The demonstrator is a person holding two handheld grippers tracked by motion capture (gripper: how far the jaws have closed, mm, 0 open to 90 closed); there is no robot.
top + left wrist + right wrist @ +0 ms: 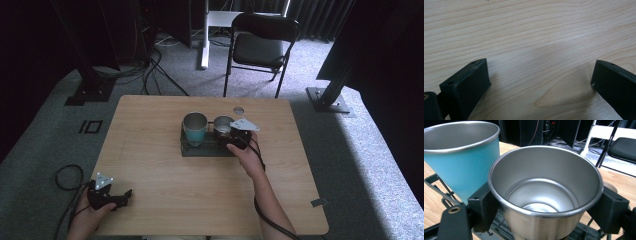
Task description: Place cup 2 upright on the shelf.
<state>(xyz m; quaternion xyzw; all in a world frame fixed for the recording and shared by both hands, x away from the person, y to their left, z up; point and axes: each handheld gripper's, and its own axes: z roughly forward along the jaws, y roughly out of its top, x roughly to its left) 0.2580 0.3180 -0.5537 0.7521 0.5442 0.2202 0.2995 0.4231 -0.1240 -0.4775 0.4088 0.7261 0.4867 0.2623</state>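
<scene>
Right gripper (544, 207) clamped on steel cup (544, 195): lift straight, clear teal cup (461, 167); left gripper (540, 82) open, empty.

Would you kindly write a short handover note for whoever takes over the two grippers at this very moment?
Right gripper: jaws against both sides of the steel cup, which sits upright on the dark rack.
Left gripper: open, holding nothing, at the table's near left corner.
The teal cup stands upright on the rack just left of the steel cup.
Done: the steel cup is gripped.
Left: probably lifting it off the rack; whether it has left the rack cannot be told.
</scene>
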